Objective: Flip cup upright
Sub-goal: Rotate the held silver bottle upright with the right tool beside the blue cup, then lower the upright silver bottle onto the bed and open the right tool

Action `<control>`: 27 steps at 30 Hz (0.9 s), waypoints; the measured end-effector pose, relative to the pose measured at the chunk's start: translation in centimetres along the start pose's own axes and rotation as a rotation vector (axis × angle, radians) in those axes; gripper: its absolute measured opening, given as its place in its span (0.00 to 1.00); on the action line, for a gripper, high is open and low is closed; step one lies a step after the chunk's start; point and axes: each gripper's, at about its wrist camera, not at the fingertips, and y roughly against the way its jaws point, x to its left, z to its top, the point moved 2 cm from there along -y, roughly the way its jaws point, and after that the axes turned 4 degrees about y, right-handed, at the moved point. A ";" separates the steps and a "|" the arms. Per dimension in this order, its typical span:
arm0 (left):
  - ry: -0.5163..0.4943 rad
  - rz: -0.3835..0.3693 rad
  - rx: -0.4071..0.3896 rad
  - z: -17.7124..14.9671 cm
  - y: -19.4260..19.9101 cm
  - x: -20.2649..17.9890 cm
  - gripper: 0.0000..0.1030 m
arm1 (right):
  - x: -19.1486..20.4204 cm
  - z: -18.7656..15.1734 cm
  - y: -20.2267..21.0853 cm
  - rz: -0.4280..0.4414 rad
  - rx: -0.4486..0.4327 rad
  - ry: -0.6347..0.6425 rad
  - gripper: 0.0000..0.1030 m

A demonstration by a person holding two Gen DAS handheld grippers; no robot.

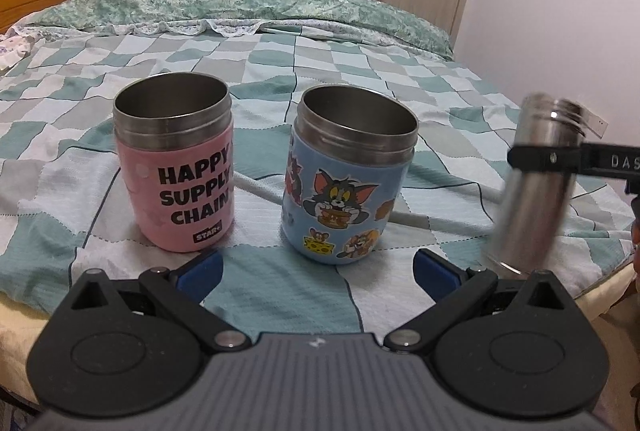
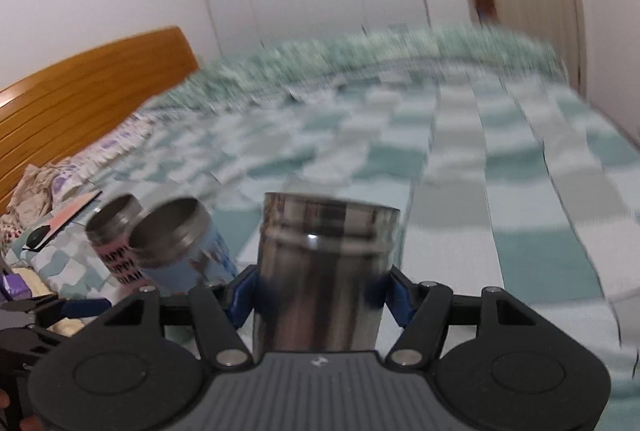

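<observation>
Right claw [image 2: 322,285]: closed on the steel cup [image 2: 320,271], blue pads pressed to both its sides.
Steel cup: held above the bed [image 1: 320,63], mouth uppermost, tilted a little; motion-blurred.
Left claw [image 1: 318,273]: spread wide, holding nothing, low over the checked blanket.
Pink cup [image 1: 176,163]: upright on the bed.
Blue cartoon cup [image 1: 344,179]: upright, just beside the pink one, left of the steel cup.
</observation>
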 end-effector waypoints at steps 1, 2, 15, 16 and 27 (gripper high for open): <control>0.002 0.000 -0.002 0.0 0.1 0.1 1.00 | 0.4 0.2 0.2 -0.001 -0.025 0.016 0.62; 0.006 0.001 -0.005 0.0 0.2 0.1 1.00 | 0.8 0.5 0.2 -0.006 -0.048 0.033 0.61; 0.041 0.021 -0.047 -0.5 1.5 1.2 1.00 | 5.1 -0.3 -5.3 -0.113 -0.082 0.235 0.61; 0.041 0.023 -0.049 -0.5 1.5 1.2 1.00 | 5.3 -0.7 -5.2 -0.112 -0.112 0.248 0.61; 0.036 0.032 -0.083 -0.7 2.4 1.1 1.00 | 5.4 -1.0 -3.8 -0.104 -0.131 0.223 0.91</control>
